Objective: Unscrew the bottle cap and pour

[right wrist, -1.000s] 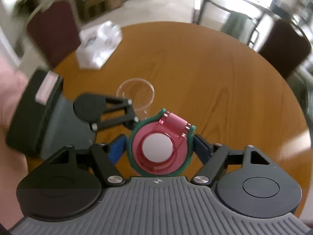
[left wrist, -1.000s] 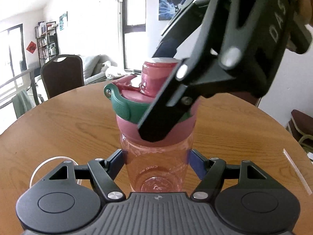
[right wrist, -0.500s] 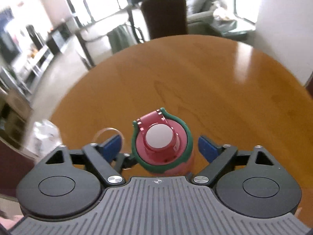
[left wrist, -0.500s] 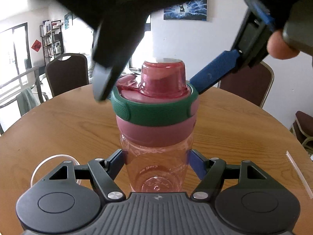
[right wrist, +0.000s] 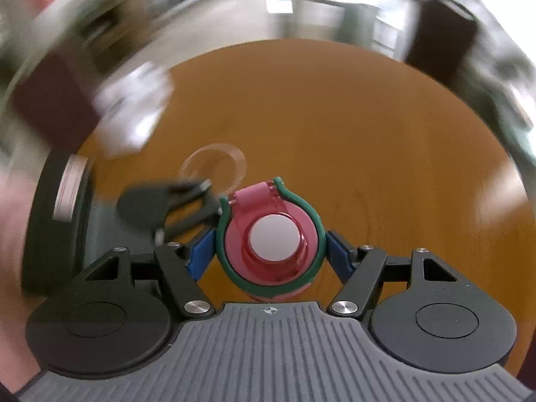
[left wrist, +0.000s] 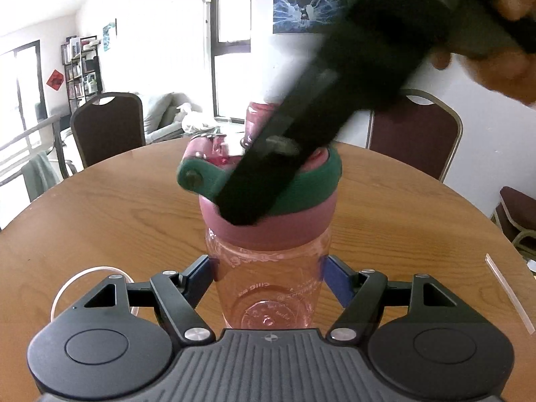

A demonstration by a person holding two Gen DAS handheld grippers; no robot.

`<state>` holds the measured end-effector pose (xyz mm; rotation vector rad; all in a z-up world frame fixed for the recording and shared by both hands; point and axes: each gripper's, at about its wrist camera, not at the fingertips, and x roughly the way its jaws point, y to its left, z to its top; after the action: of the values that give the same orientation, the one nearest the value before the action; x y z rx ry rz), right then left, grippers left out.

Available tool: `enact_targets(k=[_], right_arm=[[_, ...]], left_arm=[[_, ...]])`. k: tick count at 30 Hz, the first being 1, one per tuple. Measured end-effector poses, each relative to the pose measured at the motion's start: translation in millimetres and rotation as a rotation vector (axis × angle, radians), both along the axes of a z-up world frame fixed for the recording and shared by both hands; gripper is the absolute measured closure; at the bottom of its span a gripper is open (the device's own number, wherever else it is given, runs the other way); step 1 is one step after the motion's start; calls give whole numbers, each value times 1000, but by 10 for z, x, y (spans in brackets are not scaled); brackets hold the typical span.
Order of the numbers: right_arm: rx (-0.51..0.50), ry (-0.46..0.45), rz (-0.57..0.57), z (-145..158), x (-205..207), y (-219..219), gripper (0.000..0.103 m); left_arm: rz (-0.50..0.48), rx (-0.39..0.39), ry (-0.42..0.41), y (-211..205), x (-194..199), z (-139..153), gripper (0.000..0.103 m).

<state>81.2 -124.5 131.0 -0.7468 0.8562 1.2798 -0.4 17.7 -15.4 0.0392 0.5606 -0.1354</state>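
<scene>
pink bottle upright on the round wooden bench, its clear body clenched low between the blue pads of the left tool. right tool down from above, its blue pads pressed on either side of the green-ringed cap, so closed on the cap, though heavy blur in that view makes firmness of grip hard to judge. cap seemingly not yet off the neck. clear cup just beyond and to one side of the bottle, partly hidden behind the left tool in the right wrist view. thin clear strip lying apart on the bench edge.

likely trouble from here:
- slip of the pads round the rubbery green ring instead of turning the cap, given the fast twist suggested by the blur.
- spin of the whole bottle inside the left tool, since the grip sits low on a smooth, tapered wall.
- tipping of the bottle toward the cup under sideways force from the angled right tool.
- snagging on the cap's hinged flip lid, popping it open rather than unscrewing.
</scene>
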Motion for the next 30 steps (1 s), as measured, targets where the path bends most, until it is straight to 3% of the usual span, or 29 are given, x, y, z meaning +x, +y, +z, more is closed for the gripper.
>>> enact_targets(k=[4,7,11,12,15,20,25,30], right_arm=[[-32,15,93,23,108,115,29],[-6,38,38,55,53,97,13],[92,17,-249,116,-77,-13,8],[90,18,-378,100,-93,-4,7],[174,88,-633,85,-201,-89,7],[223,110,-869,26,-377,-45,16],[182,62,-916,-56,-424,44,24],[157,44,-800,-53,-429,45,25]], left_arm=[[1,-8,4,11,10,3,32],[4,-13,6,9,6,9,32],[10,-15,6,18,11,2,32],[14,-16,6,14,12,3,32],[23,-16,5,0,4,4,32],[28,-15,5,2,11,-5,32],[32,-17,5,2,3,-8,32],[39,-36,10,9,-9,-7,32]])
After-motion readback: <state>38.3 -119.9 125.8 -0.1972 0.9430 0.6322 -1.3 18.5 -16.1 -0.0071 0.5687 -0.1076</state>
